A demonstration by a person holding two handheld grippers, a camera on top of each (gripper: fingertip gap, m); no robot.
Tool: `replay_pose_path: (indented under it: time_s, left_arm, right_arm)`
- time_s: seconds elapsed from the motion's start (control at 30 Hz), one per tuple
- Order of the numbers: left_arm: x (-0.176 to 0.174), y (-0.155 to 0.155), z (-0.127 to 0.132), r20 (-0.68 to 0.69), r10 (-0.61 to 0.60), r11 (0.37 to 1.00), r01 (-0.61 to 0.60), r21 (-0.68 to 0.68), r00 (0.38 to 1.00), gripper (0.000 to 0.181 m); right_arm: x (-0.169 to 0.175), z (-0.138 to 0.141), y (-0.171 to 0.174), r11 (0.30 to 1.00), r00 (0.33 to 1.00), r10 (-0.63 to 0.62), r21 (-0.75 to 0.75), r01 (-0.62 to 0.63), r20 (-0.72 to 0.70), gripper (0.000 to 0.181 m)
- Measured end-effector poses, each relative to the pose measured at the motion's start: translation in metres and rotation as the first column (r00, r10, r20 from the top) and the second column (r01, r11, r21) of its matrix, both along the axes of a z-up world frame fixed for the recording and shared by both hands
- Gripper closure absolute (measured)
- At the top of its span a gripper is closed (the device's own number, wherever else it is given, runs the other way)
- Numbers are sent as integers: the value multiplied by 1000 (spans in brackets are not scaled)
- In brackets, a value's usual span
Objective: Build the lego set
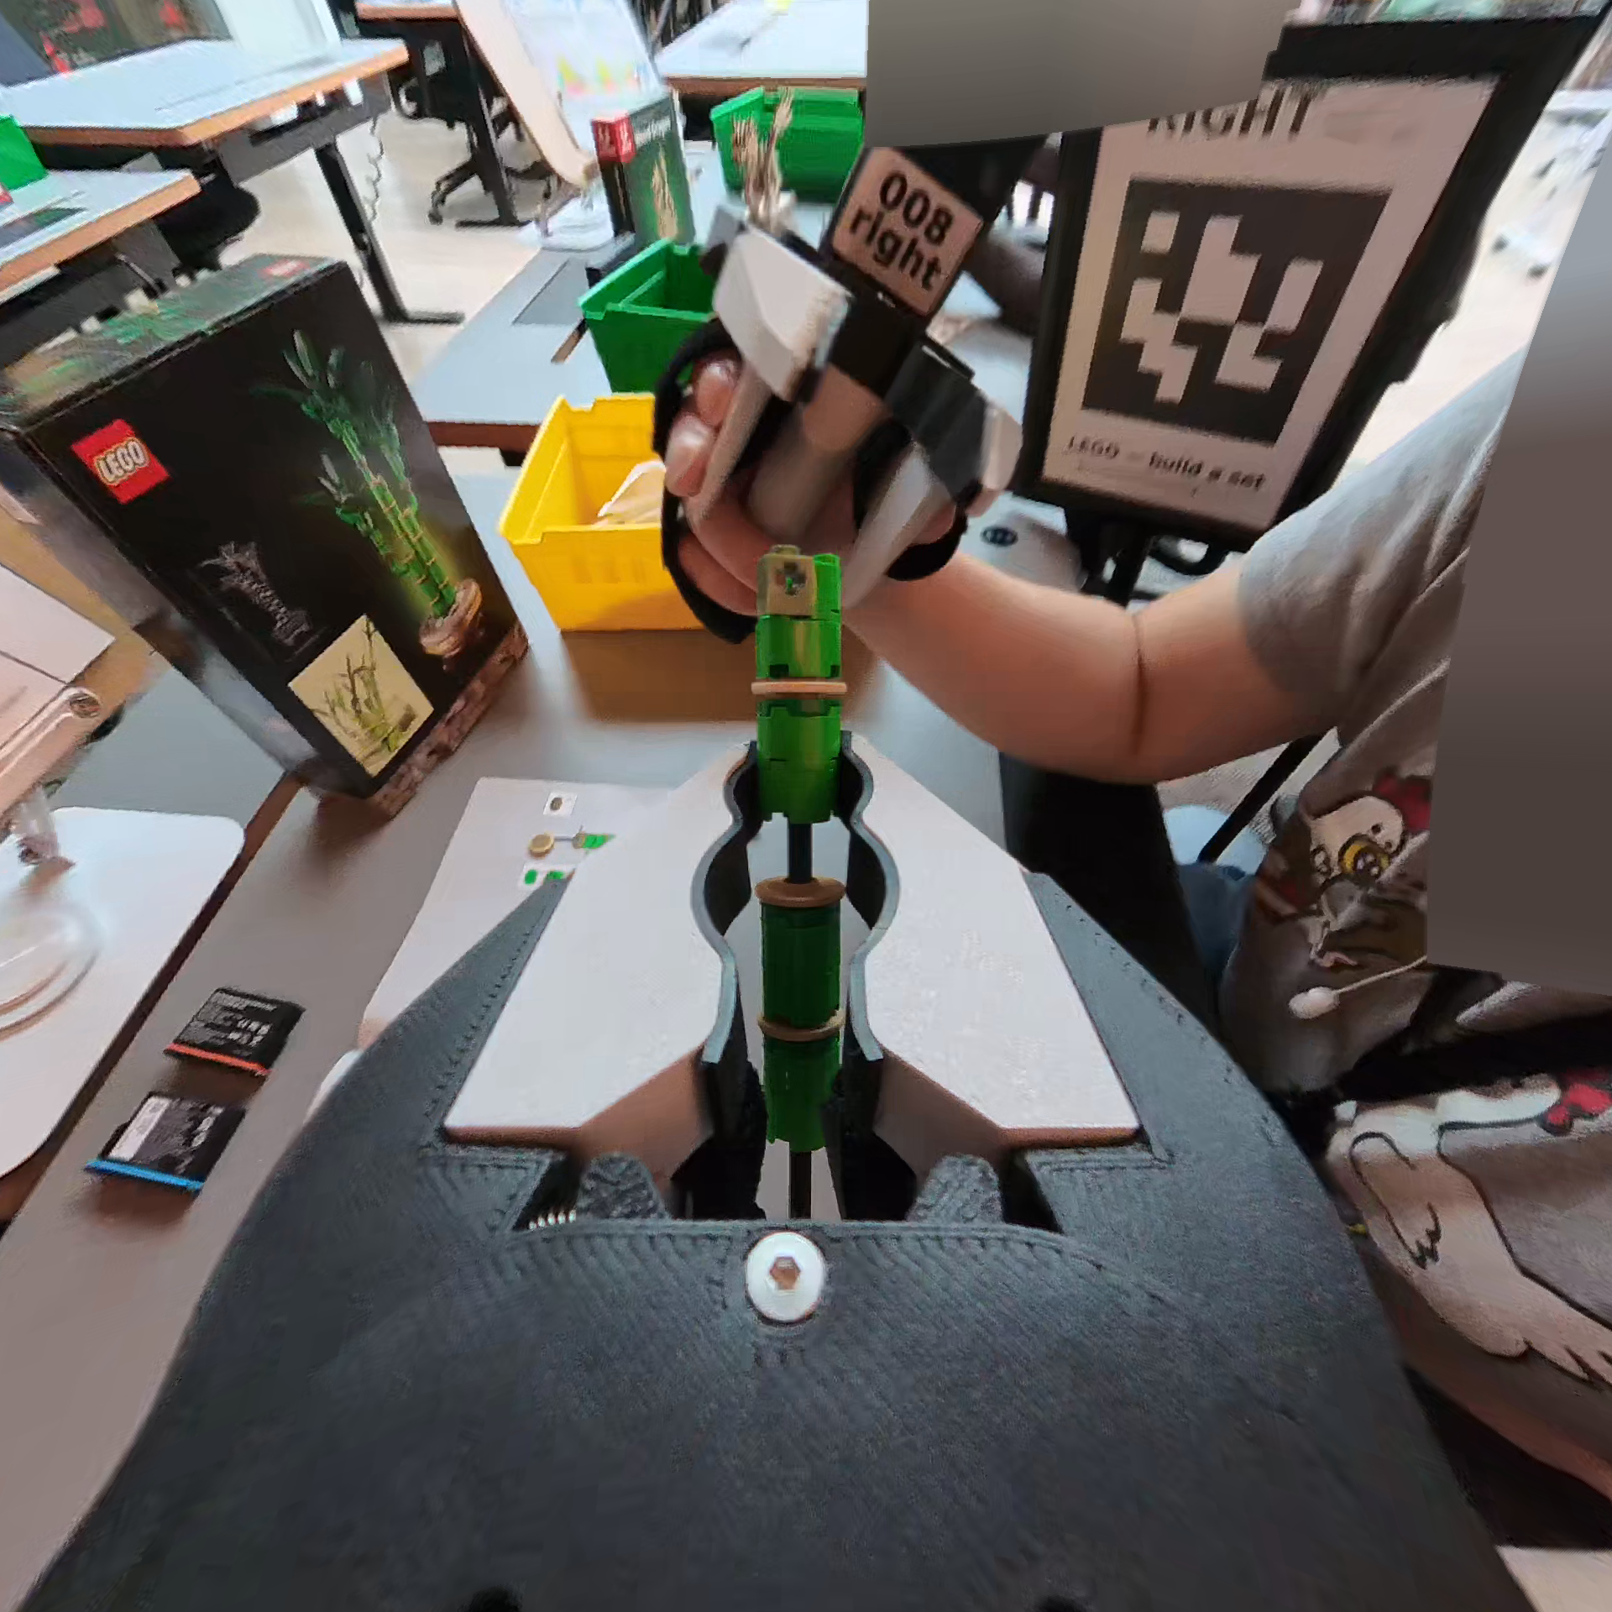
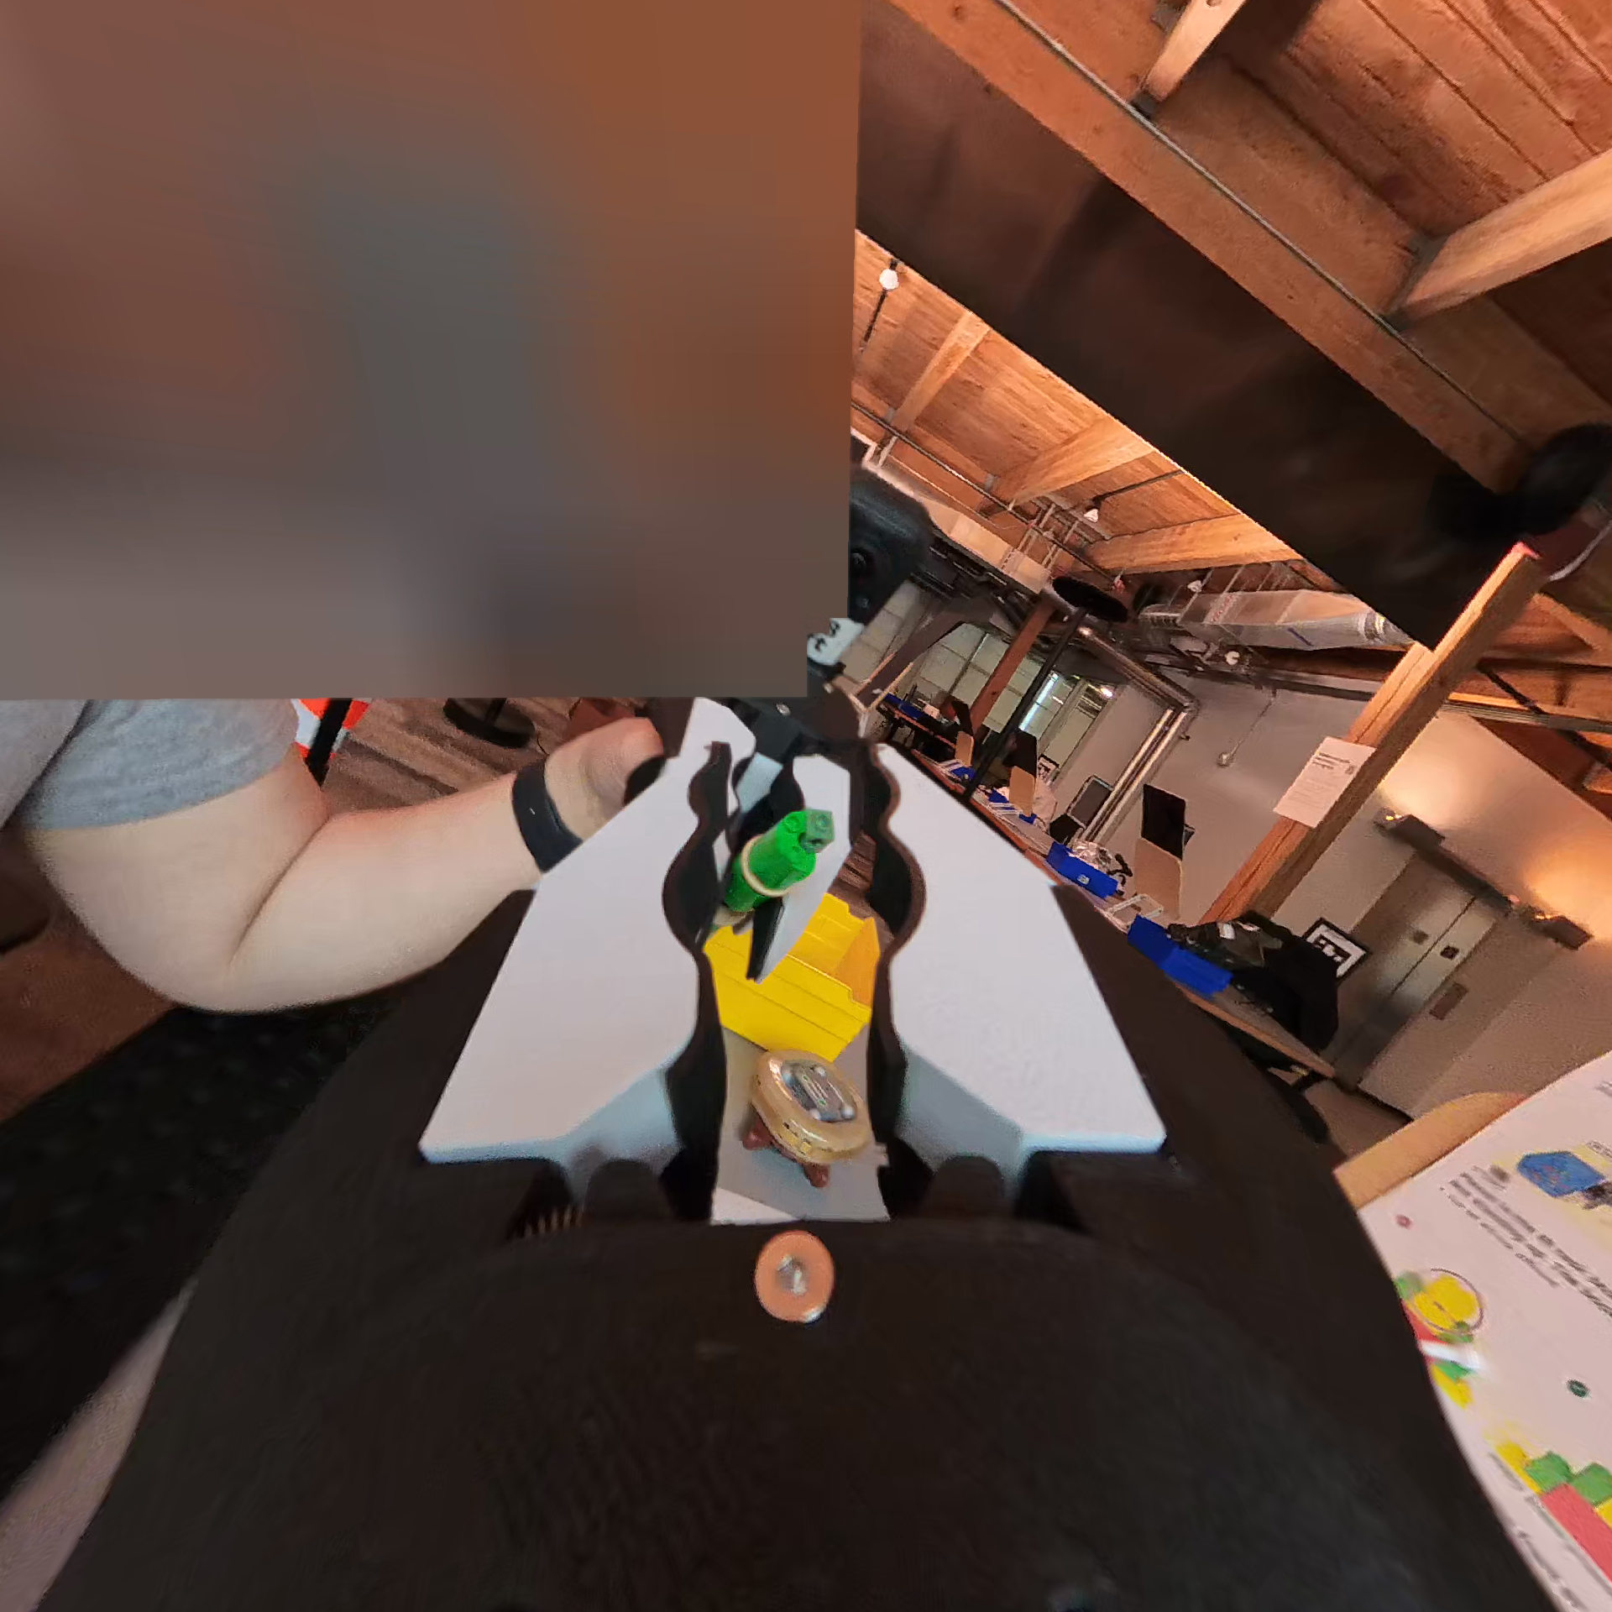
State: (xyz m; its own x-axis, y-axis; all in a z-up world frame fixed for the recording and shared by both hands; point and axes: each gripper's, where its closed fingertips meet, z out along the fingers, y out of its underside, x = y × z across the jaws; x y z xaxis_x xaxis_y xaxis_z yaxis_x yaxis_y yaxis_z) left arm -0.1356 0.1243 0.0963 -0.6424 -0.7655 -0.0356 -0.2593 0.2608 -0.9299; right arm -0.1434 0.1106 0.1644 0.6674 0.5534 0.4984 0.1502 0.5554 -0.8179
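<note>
My left gripper point(image 1: 798, 750) is shut on a green bamboo stalk point(image 1: 798, 959) built of round bricks with tan rings on a black axle. The stalk runs up between the fingers and sticks out past the tips. Its top end point(image 1: 794, 580) carries a tan piece. My right gripper point(image 1: 837, 392) hangs just above and behind that end, over the yellow bin. In the right wrist view the right gripper point(image 2: 789, 754) has its jaws a little apart with nothing between them. The stalk end point(image 2: 772, 859) points toward it. A tan round pot piece point(image 2: 807, 1103) with brown feet shows low in the gap.
The set's box point(image 1: 262, 523) stands on the left of the table. A yellow bin point(image 1: 593, 523) and green bins point(image 1: 645, 323) sit behind. A white sheet point(image 1: 488, 872) lies under my left fingers and two black packs point(image 1: 235, 1029) at the left. The person's arm point(image 1: 1090, 663) crosses at the right, below a marker board point(image 1: 1221, 305). About 7 cm separates my left fingertips from my right.
</note>
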Motion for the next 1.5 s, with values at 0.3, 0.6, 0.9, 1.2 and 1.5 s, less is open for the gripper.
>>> replay_pose_path:
  time_s: [0.3,0.6,0.9,1.2,1.5]
  left_arm:
    - [2,-5,-6,-14,21,998,-20,67,1000,167]
    - [3,-5,-4,-1,33,997,-33,73,999,167]
    - [2,-4,-5,-17,35,997,-34,68,999,168]
    - [7,10,-20,-13,115,970,-109,216,993,167]
    - [-12,19,-93,-287,107,864,54,500,952,167]
  right_arm:
    - [-5,-20,13,999,994,-43,-18,45,100,157]
    - [-2,-22,15,995,987,-98,27,96,127,167]
    - [-3,-24,16,994,986,-109,33,106,128,167]
    - [-2,-33,23,997,990,-64,-35,69,123,160]
    - [-6,-100,24,905,859,-83,-323,277,505,140]
